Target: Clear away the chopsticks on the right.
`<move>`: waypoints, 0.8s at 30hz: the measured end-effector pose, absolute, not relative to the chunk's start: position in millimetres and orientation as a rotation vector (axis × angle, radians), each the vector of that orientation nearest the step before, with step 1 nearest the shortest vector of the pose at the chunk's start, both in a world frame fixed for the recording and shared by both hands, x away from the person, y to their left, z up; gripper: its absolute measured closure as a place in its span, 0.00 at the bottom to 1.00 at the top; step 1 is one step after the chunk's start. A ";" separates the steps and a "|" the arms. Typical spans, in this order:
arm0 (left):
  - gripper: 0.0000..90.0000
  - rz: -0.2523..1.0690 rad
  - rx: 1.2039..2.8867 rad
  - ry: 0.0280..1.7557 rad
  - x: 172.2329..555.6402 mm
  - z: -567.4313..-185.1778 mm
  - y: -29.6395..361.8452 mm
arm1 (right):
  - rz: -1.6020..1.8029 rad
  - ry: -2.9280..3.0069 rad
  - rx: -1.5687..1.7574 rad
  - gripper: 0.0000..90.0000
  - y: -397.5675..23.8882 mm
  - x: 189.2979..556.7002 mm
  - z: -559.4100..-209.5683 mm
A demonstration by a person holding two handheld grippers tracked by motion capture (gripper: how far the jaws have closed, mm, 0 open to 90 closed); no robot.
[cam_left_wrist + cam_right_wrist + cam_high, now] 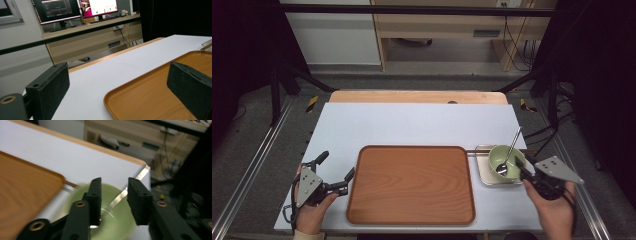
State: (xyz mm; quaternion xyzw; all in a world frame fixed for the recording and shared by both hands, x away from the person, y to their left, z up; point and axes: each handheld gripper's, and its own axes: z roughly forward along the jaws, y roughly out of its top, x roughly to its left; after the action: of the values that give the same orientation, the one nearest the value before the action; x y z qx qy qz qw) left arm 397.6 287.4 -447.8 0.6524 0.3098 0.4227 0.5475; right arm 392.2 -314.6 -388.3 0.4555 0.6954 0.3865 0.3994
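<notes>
High view: right gripper (523, 176) at green bowl's (506, 161) near rim, jaws narrowed, gripping nothing yet — spoon (510, 150) inside; left gripper (337, 175) wide, idle beside tray (411, 185).

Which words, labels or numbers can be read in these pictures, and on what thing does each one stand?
No text can be read.
Two monitors on the desk, left gripper view: windows with writing, too small and blurred.
Grey label on the wooden desk, high view: too small.
Bowl, spoon, wooden tray: no writing visible.
</notes>
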 end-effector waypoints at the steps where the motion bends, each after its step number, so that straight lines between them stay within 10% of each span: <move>1: 0.05 1.003 1.544 0.740 396.5 -449.0 288.7 | 0.966 1.767 1.179 0.82 -324.3 393.8 -388.7; 7: 0.05 0.989 1.525 0.786 397.2 -453.1 294.4 | 0.866 1.813 1.324 1.00 -368.5 425.2 -403.5; 24: 0.07 0.986 1.545 0.787 397.7 -456.8 293.1 | 0.722 1.974 1.498 1.00 -392.0 549.2 -449.3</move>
State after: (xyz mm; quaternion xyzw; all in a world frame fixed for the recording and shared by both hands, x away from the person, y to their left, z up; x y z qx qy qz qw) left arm 397.7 293.1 -456.8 0.6506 0.3313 0.4152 0.5427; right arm 549.2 -392.0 -449.3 0.5577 0.7349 0.2690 0.2767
